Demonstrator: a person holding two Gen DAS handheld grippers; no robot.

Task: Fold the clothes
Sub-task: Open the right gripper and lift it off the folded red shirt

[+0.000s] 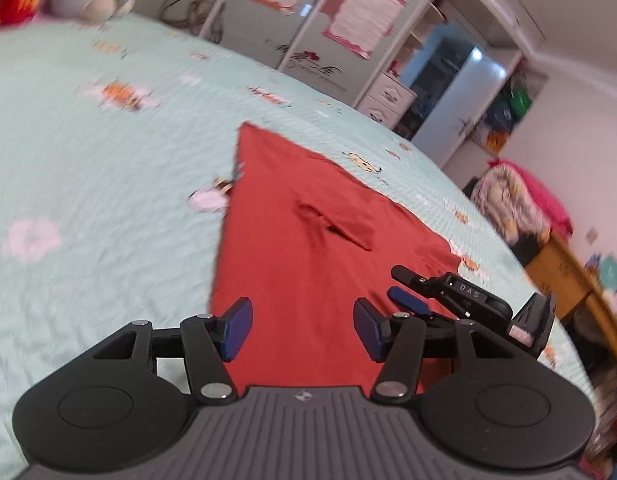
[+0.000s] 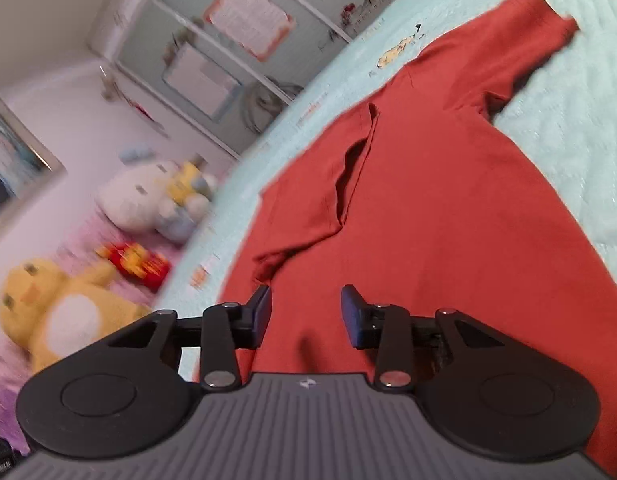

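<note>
Both my grippers are spread wide w/ nothing between the pads. My left gripper (image 1: 303, 334) sits low center of the left wrist view; my right gripper (image 2: 306, 316) sits low center of the right wrist view and also shows at the lower right of the left view. Both hover over the near edge of the red shirt (image 1: 308, 248).

The shirt lies spread on the mint bedspread (image 1: 88, 200), filling center to lower center of the left view. In the right view it runs from lower center up to the upper right, where one sleeve (image 2: 524, 40) reaches out. The other sleeve (image 2: 308, 208), left of center, is partly doubled over the body w/ a loose flap.

Risks as I judge them:
- Both views are motion-blurred, so I may misjudge where the hem is and close on air.
- The cloth lies flat on a soft quilt. A deep pinch could take bedspread w/ the shirt and drag both.
- Catching only the top layer would peel the shirt open rather than fold it.
- My two grippers are close together. Uneven lifts would skew the fold, or they could bump.
- The rumpled sleeve may get trapped as a lump.
</note>
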